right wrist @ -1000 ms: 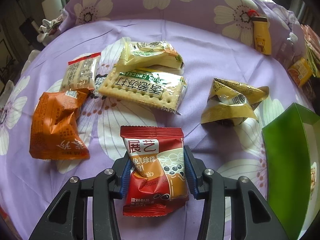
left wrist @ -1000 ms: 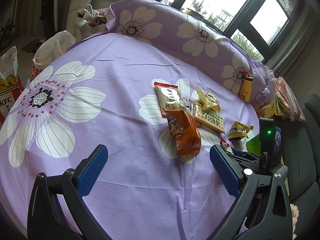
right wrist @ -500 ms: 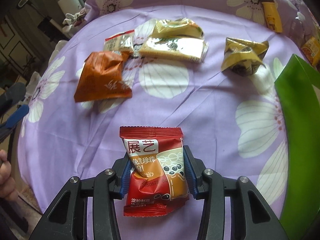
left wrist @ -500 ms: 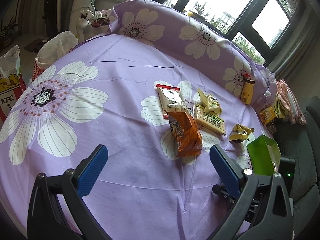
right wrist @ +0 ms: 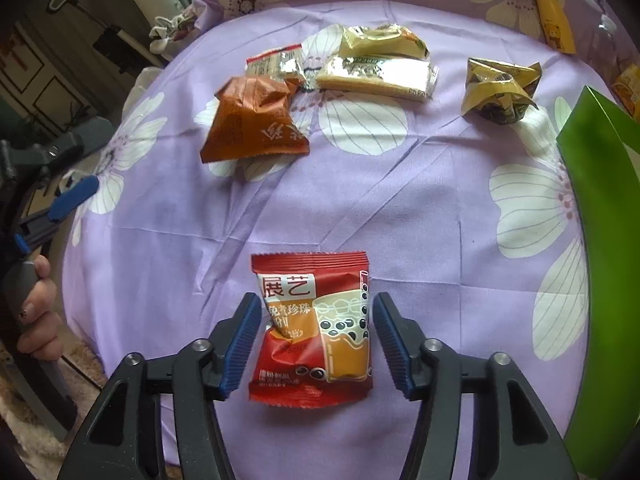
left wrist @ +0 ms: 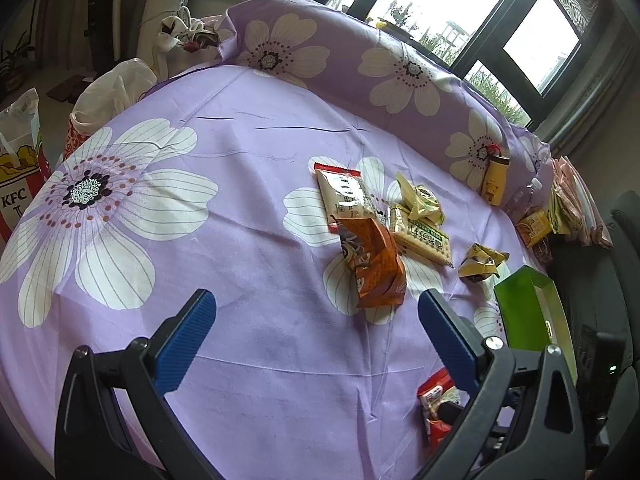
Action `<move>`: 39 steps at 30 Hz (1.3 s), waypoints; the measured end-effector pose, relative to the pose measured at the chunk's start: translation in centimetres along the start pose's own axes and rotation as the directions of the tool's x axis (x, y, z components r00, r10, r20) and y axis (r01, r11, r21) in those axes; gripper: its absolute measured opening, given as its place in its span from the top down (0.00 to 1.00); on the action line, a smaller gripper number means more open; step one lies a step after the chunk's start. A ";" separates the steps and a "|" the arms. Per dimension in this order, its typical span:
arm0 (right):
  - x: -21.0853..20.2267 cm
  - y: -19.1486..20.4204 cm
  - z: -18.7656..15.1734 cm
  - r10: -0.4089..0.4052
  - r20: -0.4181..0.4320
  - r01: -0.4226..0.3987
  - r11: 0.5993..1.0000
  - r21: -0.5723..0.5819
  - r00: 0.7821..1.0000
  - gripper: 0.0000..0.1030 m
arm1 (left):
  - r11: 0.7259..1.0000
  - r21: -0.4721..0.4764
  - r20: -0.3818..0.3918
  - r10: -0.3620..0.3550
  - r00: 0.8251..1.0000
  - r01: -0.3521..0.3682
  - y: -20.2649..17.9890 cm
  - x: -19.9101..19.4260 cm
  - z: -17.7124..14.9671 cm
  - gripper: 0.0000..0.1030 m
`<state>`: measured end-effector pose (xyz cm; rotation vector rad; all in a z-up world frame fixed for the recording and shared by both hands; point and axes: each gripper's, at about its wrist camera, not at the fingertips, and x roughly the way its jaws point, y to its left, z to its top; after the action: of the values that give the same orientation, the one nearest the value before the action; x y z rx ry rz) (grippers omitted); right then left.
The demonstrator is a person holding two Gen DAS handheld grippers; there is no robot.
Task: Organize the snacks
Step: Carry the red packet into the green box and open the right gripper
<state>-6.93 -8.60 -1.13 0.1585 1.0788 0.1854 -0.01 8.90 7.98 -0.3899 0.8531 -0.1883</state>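
Note:
A red bubble-tea snack packet (right wrist: pixel 312 328) lies flat on the purple flowered cloth (right wrist: pixel 360 208) near its front edge. My right gripper (right wrist: pixel 316 304) straddles it; its jaws are opening and the blue pads stand just clear of the packet's sides. The same packet (left wrist: pixel 434 394) peeks out beside my left gripper (left wrist: pixel 316 300), which is open over bare cloth with nothing between its fingers. Further back lie an orange packet (right wrist: pixel 256 124), a silver red-edged packet (right wrist: pixel 276 64), a cracker pack (right wrist: pixel 376 76), a pale yellow packet (right wrist: pixel 380 40) and a crumpled gold packet (right wrist: pixel 500 88).
A green box (right wrist: pixel 600 240) stands open at the right edge. A yellow bottle (right wrist: pixel 554 28) leans on the flowered cushion at the back. More snack bags (left wrist: pixel 568 204) pile up at the far right. A KFC bag (left wrist: pixel 16 184) sits left of the table. A hand (right wrist: pixel 36 312) grips the left tool.
My right gripper carried the red packet back toward the near edge, then its jaws spread and the packet now lies loose on the cloth. The left gripper has not moved.

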 end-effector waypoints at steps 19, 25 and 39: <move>-0.9 -6.1 -0.1 0.213 0.093 -0.230 0.938 0.258 0.973 0.40 | 0.933 0.120 -0.432 -0.258 0.864 0.339 -8.5 4.9 -7.4 0.56; 1.1 -5.9 -0.5 0.240 0.027 -0.238 0.934 0.267 0.970 0.42 | 0.930 0.168 -0.449 -0.223 0.865 0.327 -9.4 5.6 -8.7 0.66; -3.6 -6.2 0.0 0.192 0.163 -0.225 0.950 0.217 0.968 0.56 | 0.875 0.396 -0.220 -0.205 0.954 0.279 -16.2 2.5 -8.2 0.70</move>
<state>-8.13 -15.49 0.60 0.4939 0.9408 0.2338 -4.74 -8.80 8.00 -0.0685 0.9030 -0.6400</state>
